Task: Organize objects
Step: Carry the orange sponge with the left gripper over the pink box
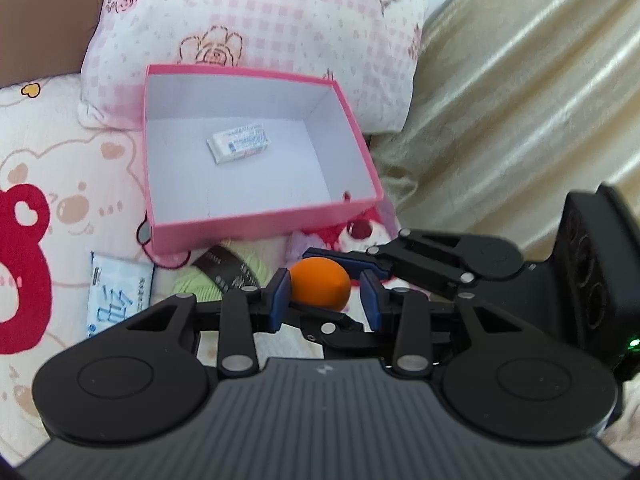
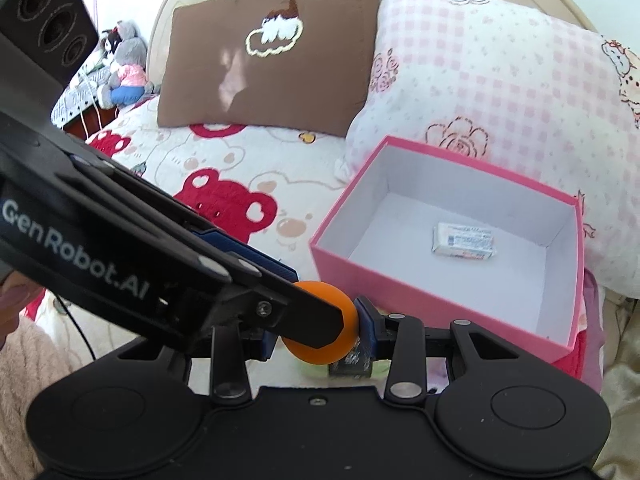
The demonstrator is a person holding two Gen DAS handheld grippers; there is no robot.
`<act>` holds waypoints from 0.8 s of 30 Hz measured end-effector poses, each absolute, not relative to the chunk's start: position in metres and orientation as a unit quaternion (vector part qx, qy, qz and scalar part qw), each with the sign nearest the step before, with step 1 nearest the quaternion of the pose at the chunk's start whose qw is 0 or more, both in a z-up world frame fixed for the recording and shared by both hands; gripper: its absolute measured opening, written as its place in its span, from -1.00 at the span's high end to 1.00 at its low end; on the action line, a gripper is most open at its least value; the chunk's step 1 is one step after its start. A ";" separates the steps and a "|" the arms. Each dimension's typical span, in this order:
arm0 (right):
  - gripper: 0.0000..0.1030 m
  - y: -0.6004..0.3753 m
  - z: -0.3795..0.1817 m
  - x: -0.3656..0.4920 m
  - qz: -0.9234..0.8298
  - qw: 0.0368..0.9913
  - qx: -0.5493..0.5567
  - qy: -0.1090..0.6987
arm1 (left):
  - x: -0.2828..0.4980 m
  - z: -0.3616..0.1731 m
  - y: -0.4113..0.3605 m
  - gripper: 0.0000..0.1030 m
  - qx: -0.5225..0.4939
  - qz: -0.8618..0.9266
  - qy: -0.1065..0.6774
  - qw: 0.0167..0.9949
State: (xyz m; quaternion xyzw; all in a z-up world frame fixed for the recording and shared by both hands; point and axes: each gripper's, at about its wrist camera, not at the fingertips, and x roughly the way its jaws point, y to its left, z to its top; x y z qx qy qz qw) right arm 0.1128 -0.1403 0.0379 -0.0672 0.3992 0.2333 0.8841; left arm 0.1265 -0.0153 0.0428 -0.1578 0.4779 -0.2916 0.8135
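Left wrist view: I see the left gripper (image 1: 326,298) and right gripper (image 1: 360,266) both pinching one orange ball (image 1: 320,284), held clear above the bed (image 1: 60,184). Right wrist view confirms both sets of jaws pressed onto that ball. Beyond it, a pink box (image 2: 440,300) rests near the pillows, with a small white packet (image 2: 464,240) inside

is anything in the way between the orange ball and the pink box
Nothing visible. The orange ball is held between both grippers just short of the pink box's near wall. The box is open on top, with only a small white packet lying inside.
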 end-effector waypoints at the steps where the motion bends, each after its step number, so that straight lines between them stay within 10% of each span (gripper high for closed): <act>1: 0.14 -0.143 0.039 0.117 0.231 0.887 -0.063 0.396 | 0.130 0.044 -0.014 0.30 -0.167 -0.294 0.473 0.814; 24: 0.14 -0.191 -0.021 0.318 0.163 0.869 0.024 0.467 | 0.293 -0.007 -0.026 0.31 -0.251 -0.211 0.462 0.824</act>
